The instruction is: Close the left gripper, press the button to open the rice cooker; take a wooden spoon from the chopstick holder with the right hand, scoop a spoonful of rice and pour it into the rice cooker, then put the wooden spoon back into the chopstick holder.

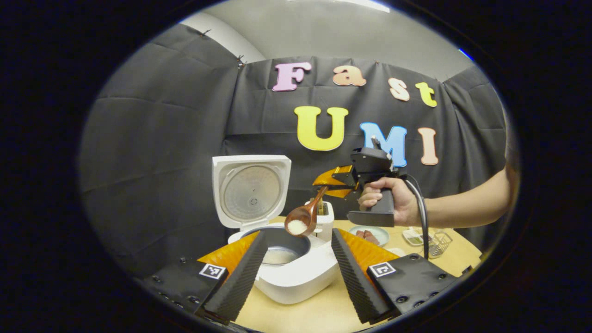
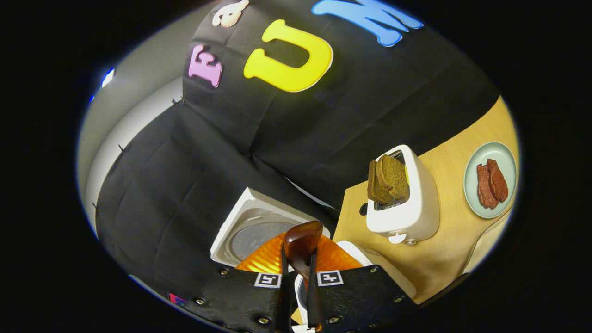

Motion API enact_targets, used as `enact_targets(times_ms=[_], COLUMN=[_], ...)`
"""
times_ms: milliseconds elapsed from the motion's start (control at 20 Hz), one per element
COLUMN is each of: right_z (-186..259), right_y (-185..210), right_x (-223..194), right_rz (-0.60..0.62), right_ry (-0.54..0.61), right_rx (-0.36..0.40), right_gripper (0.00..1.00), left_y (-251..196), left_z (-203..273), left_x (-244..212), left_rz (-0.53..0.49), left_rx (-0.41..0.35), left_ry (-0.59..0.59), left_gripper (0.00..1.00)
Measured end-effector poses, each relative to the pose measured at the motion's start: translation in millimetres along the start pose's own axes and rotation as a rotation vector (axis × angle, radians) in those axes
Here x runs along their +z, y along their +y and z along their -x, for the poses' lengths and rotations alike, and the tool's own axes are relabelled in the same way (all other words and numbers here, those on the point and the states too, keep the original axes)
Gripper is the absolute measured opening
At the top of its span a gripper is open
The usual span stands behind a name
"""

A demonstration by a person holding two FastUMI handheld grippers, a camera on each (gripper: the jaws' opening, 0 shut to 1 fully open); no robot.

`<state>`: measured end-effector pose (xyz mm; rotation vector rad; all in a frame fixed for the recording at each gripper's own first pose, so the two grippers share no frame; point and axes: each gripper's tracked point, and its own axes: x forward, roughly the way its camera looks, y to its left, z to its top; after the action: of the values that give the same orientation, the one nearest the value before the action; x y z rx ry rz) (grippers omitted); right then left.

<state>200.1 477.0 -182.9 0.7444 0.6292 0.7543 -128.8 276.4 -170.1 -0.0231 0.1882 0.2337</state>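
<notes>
Right gripper point(image 1: 334, 181) clamps the wooden spoon point(image 1: 303, 218); its handle slants down-left, bowl just above the rice cooker point(image 1: 296, 273) pot; left gripper point(image 1: 296, 273) gapes.

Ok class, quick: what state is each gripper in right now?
Left gripper: open, holding nothing, in front of the rice cooker.
Right gripper: shut on the wooden spoon, which carries rice over the pot.

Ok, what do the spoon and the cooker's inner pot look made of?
Wooden spoon: looks like wood with a glossy reddish-brown varnish, highlights on the bowl. Inner pot of the rice cooker: seems to be dark coated metal, matte grey wall; the coating type can't be told.
</notes>
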Motion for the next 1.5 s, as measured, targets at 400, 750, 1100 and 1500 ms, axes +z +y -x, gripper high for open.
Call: enact_targets(times_ms=[400, 750, 1100, 1500], right_z=[-43, -44, -26, 52], right_y=[32, 74, 86, 60], right_x=[-35, -87, -72, 32], right_rz=[0.579, 1.088, 1.021, 0.391], right_ry=[0.008, 0.077, 0.045, -0.091], right_rx=[-0.054, 0.094, 0.132, 0.122], right_gripper=[0.14, 0.14, 0.14, 0.14], left_y=[7, 5, -2, -36], left_z=[13, 13, 13, 1], left_x=[-10, -16, -11, 10], left_rz=[0.0, 0.037, 0.017, 0.025], left_rx=[0.022, 0.047, 0.057, -0.004], left_ry=[0.014, 0.012, 0.007, -0.007], left_gripper=[0.99, 0.97, 0.99, 0.95])
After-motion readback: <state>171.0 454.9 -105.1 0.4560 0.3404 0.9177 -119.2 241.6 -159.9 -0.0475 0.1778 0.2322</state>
